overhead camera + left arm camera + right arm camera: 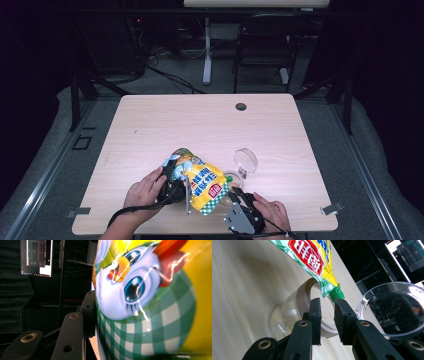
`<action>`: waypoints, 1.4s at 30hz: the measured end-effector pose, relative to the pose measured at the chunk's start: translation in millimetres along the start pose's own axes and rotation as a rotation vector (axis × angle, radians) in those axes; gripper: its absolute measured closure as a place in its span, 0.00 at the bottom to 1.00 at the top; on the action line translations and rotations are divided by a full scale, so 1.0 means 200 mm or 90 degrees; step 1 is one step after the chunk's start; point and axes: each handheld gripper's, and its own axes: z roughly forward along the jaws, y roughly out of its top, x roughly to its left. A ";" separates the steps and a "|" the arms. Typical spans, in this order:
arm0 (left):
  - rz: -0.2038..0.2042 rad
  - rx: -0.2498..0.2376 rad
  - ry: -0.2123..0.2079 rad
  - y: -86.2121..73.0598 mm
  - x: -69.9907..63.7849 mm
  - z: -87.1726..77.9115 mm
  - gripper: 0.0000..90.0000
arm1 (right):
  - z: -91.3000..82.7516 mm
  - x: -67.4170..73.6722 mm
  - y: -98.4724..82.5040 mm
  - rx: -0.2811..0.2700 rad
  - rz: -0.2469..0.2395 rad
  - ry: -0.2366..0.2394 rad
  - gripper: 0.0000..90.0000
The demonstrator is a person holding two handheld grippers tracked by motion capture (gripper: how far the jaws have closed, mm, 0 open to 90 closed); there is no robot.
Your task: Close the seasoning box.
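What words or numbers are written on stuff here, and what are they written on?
Red label with white Chinese characters on the yellow pouch: cut off and tilted, not readable.
Blue characters on the pouch: too small to read.
Monitor text: too blurred.
Clear jar and clear lid: no writing seen.

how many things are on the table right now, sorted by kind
Yellow printed pouch with green spout: 1
Clear plastic jar with beige rim: 1
Clear round lid: 1
Black hand-held grippers: 2, left gripper and right gripper
Total: 5
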 end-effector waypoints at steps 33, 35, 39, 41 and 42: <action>0.038 -0.003 -0.002 0.03 0.03 -0.02 0.67 | 0.05 0.14 0.05 -0.018 -0.156 -0.105 1.00; 0.044 -0.002 0.002 0.03 0.04 -0.02 0.67 | 0.04 0.14 0.06 -0.018 -0.156 -0.106 1.00; 0.055 0.002 0.003 0.03 0.05 -0.03 0.67 | 0.04 0.14 0.06 -0.019 -0.155 -0.106 1.00; 0.059 0.001 0.007 0.03 0.05 -0.03 0.67 | 0.04 0.14 0.06 -0.021 -0.150 -0.105 1.00; 0.062 0.003 0.008 0.03 0.05 -0.04 0.67 | 0.04 0.14 0.06 -0.021 -0.149 -0.104 1.00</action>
